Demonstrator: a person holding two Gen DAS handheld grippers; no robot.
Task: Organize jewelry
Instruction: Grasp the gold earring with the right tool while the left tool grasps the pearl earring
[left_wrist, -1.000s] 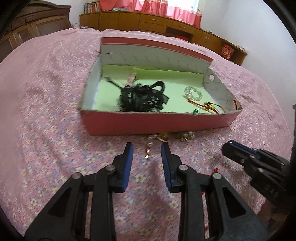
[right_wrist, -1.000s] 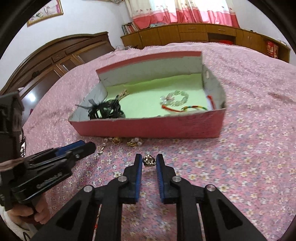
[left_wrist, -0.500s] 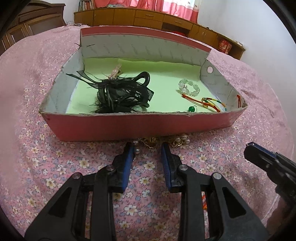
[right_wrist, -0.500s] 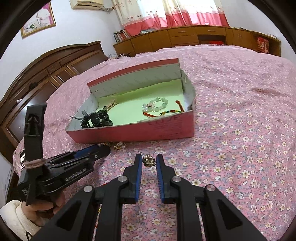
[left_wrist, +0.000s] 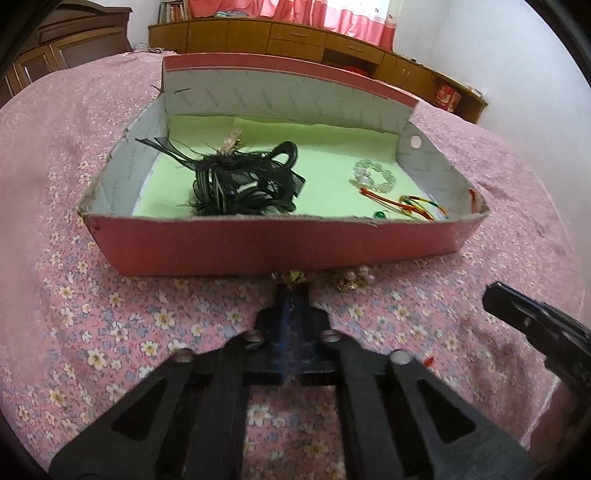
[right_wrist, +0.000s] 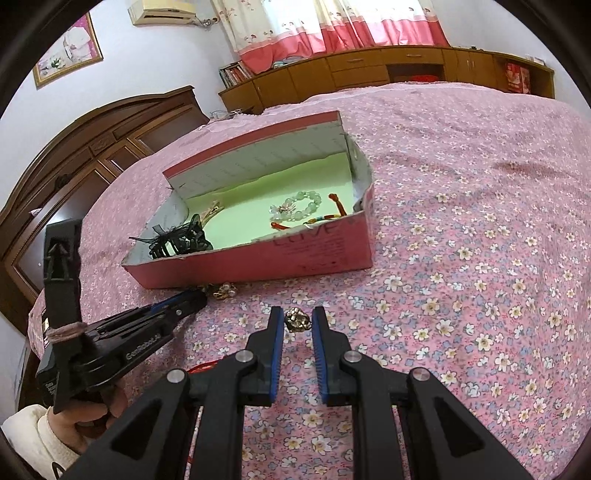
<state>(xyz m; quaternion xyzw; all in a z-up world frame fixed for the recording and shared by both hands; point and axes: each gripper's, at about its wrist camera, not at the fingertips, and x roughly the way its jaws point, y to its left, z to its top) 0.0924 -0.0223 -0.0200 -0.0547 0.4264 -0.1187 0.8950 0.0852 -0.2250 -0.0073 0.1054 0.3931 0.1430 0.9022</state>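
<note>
A pink cardboard box (left_wrist: 258, 247) with a green floor sits on the bed and holds a black hair piece (left_wrist: 243, 184), a clear bead bracelet (left_wrist: 375, 177) and red cords (left_wrist: 402, 203). My left gripper (left_wrist: 291, 286) is shut on a gold and pearl piece (left_wrist: 291, 276) lying against the box's front wall; more of the gold and pearl jewelry (left_wrist: 351, 278) lies just to its right. My right gripper (right_wrist: 298, 319) is open around a small gold piece (right_wrist: 297, 319) on the bedspread, its pads (right_wrist: 277, 328) beside it without touching. The box also shows in the right wrist view (right_wrist: 314, 251).
The pink floral bedspread (right_wrist: 480, 240) stretches around the box. A dark wooden headboard (right_wrist: 92, 147) stands at the left, low wooden cabinets (right_wrist: 369, 70) along the far wall. My left gripper's body (right_wrist: 122, 343) lies left of the right one.
My left gripper moved up to the box's front wall and shut on the gold and pearl piece. My right gripper has stayed open around the small gold piece.
</note>
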